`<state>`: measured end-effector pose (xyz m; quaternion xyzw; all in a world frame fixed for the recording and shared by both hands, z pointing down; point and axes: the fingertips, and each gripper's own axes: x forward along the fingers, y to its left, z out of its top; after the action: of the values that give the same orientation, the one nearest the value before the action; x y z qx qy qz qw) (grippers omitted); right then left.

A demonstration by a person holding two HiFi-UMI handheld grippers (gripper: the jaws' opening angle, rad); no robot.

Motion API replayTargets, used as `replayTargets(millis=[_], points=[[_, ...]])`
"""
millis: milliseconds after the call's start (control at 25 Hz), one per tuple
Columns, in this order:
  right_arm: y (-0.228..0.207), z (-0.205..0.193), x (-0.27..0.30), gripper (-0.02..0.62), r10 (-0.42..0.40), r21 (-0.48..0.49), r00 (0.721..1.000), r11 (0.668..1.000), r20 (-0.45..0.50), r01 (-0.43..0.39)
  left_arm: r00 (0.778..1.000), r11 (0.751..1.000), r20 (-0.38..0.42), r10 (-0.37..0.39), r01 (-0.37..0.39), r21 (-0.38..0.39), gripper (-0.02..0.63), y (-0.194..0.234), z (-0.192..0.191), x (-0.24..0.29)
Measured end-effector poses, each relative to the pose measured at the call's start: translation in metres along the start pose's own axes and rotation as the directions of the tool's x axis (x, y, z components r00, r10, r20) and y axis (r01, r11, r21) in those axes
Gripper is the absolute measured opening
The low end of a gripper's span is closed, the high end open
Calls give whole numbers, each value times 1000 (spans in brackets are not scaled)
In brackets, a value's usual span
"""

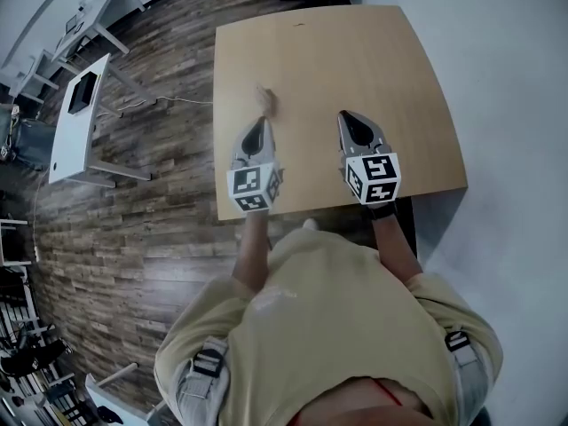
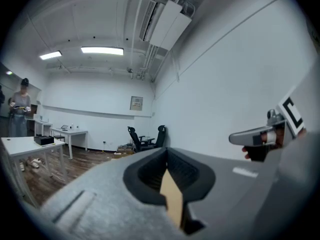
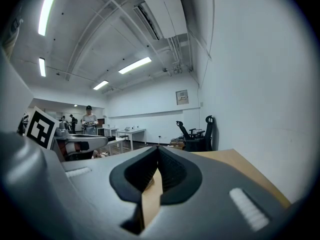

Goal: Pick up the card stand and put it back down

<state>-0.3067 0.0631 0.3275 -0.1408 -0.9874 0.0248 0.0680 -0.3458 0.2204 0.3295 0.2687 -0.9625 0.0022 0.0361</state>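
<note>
You held the left gripper (image 1: pixel 260 124) and right gripper (image 1: pixel 349 117) closed and empty, the card stand (image 1: pixel 264 101) not yet picked; reaching it likely called for opening the left jaws

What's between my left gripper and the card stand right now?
Nothing: the head view shows only bare table between the left gripper and the card stand.

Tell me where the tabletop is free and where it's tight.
Free: the far half of the table beyond the card stand, the strip between the two grippers, and the part from the right gripper to the right edge. Tight: near the left edge, where the left gripper sits just short of the stand.
</note>
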Motion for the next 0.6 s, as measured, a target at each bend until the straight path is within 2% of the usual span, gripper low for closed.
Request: replayTargets(millis=[160,360,600], points=[[-7,-8,13,5,-45,9,999,999,-4,45,999,999,5,-39,39,5,3,10,-1,20],[-17,1,29,5,-87,7,996,996,4,87,997,997,17,-71,71,-4,3,18,0,37],[5,-3,59,5,-70,-6,997,998,-23,69,999,999,18,-33,34,-33,3,53,-11,28]])
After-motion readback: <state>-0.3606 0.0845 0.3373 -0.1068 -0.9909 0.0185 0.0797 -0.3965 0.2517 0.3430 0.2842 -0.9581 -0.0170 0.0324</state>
